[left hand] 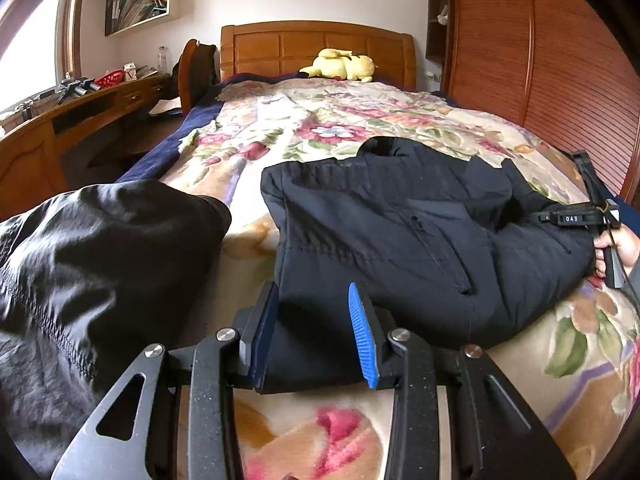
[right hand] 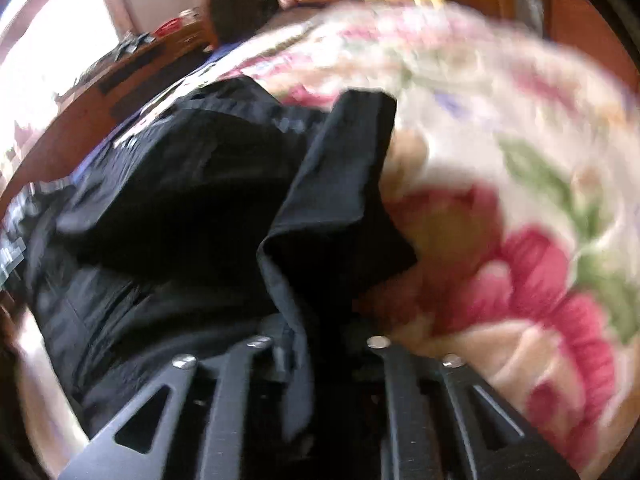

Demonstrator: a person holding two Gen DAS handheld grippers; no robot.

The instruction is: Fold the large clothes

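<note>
A black jacket (left hand: 400, 224) lies on the flowered bedspread (left hand: 320, 128). My left gripper (left hand: 316, 320) is open, its blue pads (left hand: 362, 336) on either side of the jacket's near hem corner, with fabric between them. My right gripper shows at the jacket's right edge in the left wrist view (left hand: 576, 218), held by a hand. In the blurred right wrist view a fold of the jacket (right hand: 332, 200) runs into my right gripper (right hand: 316, 344); its fingertips are hidden under the cloth.
A second dark, shiny garment (left hand: 80, 264) lies at the left of the bed. A yellow plush toy (left hand: 344, 65) rests by the headboard (left hand: 316, 46). A wooden desk (left hand: 80, 108) stands left and a wooden wardrobe (left hand: 540, 60) right.
</note>
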